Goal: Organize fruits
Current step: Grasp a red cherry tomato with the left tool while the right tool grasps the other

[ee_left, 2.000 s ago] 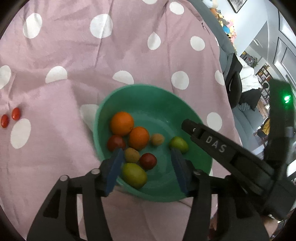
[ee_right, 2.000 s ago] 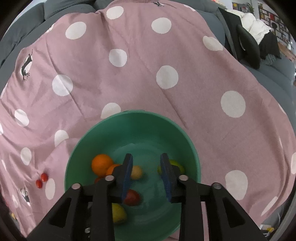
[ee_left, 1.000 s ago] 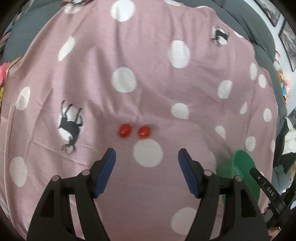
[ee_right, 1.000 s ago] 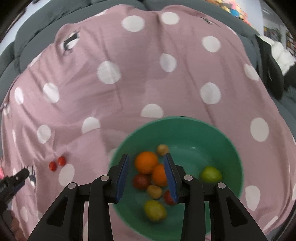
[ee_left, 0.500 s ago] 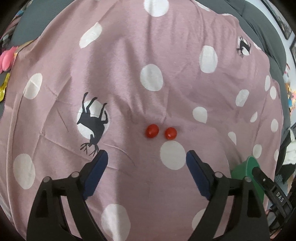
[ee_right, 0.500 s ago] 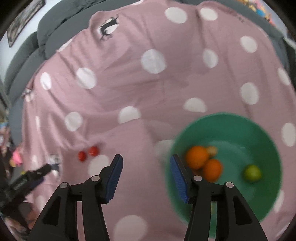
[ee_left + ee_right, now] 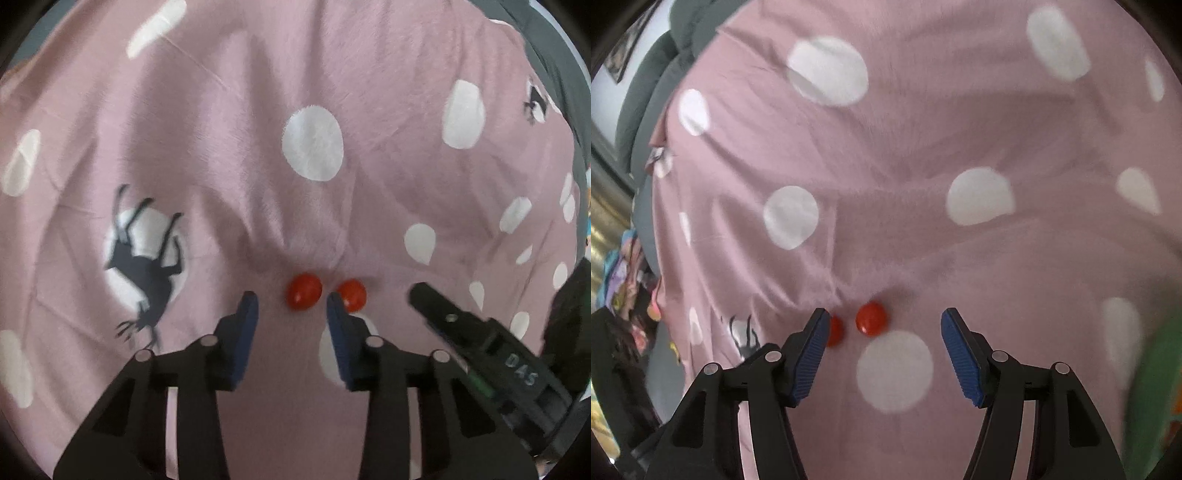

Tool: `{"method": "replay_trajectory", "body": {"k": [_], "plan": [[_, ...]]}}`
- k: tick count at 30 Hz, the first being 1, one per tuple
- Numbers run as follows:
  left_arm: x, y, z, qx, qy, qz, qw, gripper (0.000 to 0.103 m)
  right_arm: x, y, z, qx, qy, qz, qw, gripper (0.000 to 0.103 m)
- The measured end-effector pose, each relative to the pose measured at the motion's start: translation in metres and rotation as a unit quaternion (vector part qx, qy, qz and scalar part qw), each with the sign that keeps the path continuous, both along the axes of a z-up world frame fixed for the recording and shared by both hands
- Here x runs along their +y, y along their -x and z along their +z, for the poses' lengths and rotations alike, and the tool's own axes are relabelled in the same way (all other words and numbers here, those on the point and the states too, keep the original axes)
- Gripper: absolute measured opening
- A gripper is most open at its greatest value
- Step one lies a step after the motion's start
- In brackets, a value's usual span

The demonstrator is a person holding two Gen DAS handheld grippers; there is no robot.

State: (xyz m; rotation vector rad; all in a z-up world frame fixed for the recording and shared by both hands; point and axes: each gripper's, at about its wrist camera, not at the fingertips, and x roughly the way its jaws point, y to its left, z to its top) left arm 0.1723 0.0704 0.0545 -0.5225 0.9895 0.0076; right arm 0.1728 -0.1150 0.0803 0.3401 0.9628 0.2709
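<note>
Two small red tomatoes lie side by side on the pink polka-dot cloth. In the left wrist view the left tomato (image 7: 304,291) sits just ahead of my open left gripper (image 7: 291,308), between its blue pads; the right tomato (image 7: 352,294) lies just past the right pad. In the right wrist view my right gripper (image 7: 881,326) is open, with the right tomato (image 7: 871,318) between its fingertips and the left tomato (image 7: 835,331) half hidden behind the left pad. The right gripper's body (image 7: 480,347) shows at the right of the left wrist view.
The green bowl's rim (image 7: 1156,387) shows at the right edge of the right wrist view, with a bit of orange fruit inside. A deer print (image 7: 146,258) marks the cloth left of the tomatoes. Grey cushions (image 7: 646,85) border the cloth at the back left.
Both grippers have left the bowl and moved left and down toward the two red tomatoes. The left gripper's jaws have narrowed; the right gripper's jaws have widened.
</note>
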Motion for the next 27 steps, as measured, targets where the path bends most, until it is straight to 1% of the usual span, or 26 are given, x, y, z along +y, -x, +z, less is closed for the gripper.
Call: {"method": "replay_trajectory", "body": {"k": [2,3,4,6,7,8,9,10,11,13,14,16,17,18,20,23,25,27], "plan": [[-0.002,-0.01,-0.006,0.003,-0.002,-0.006,1.0,0.031,0.0,-0.012,-0.013,0.013,-0.024,-0.001,1.0,0.055],[-0.004,-0.016,-0.011,0.002,-0.003,-0.009,1.0,0.03,0.0,-0.015,-0.017,0.017,-0.03,-0.001,0.999,0.052],[-0.005,-0.02,-0.015,0.006,-0.003,-0.011,0.9999,0.03,0.001,-0.018,-0.021,0.02,-0.034,-0.001,0.999,0.046],[-0.008,-0.027,-0.025,0.02,0.005,-0.012,0.9997,0.031,0.005,-0.025,-0.028,0.026,-0.038,0.003,0.999,0.039],[-0.01,-0.03,-0.028,0.022,-0.001,-0.01,0.9997,0.03,0.006,-0.027,-0.03,0.026,-0.04,0.004,0.999,0.039],[-0.014,-0.031,-0.027,0.014,-0.018,-0.014,0.9996,0.027,0.008,-0.029,-0.033,0.029,-0.04,0.004,0.999,0.039],[-0.016,-0.032,-0.026,0.008,-0.025,-0.02,0.9995,0.026,0.011,-0.03,-0.037,0.034,-0.035,0.004,0.999,0.034],[-0.017,-0.033,-0.028,0.006,-0.025,-0.027,0.9993,0.026,0.013,-0.031,-0.041,0.041,-0.032,0.001,0.999,0.032],[-0.017,-0.034,-0.029,0.0,-0.017,-0.03,0.9994,0.024,0.012,-0.031,-0.043,0.041,-0.035,-0.002,0.999,0.032],[-0.018,-0.037,-0.034,0.009,-0.003,-0.028,0.9996,0.024,0.01,-0.031,-0.042,0.045,-0.045,-0.005,0.998,0.032],[-0.02,-0.038,-0.037,0.02,-0.005,-0.031,0.9993,0.023,0.01,-0.031,-0.043,0.048,-0.046,-0.007,0.998,0.032],[-0.029,-0.038,-0.036,0.01,-0.034,-0.041,0.9985,0.024,0.01,-0.03,-0.044,0.059,-0.062,0.0,0.996,0.032],[-0.032,-0.038,-0.036,0.008,-0.046,-0.042,0.998,0.023,0.011,-0.03,-0.045,0.066,-0.076,0.004,0.995,0.03],[-0.031,-0.038,-0.037,0.006,-0.045,-0.04,0.9982,0.023,0.012,-0.031,-0.049,0.074,-0.092,0.004,0.993,0.03],[-0.026,-0.039,-0.038,0.005,-0.03,-0.036,0.9989,0.024,0.013,-0.03,-0.05,0.067,-0.089,0.003,0.994,0.03],[-0.021,-0.038,-0.037,0.01,-0.022,-0.033,0.9992,0.023,0.013,-0.03,-0.05,0.075,-0.097,0.006,0.992,0.03],[-0.018,-0.034,-0.033,0.018,-0.027,-0.033,0.9989,0.023,0.014,-0.031,-0.05,0.074,-0.097,0.01,0.992,0.03],[-0.014,-0.028,-0.025,0.02,-0.043,-0.027,0.9985,0.023,0.015,-0.031,-0.05,0.073,-0.095,0.011,0.993,0.03]]}}
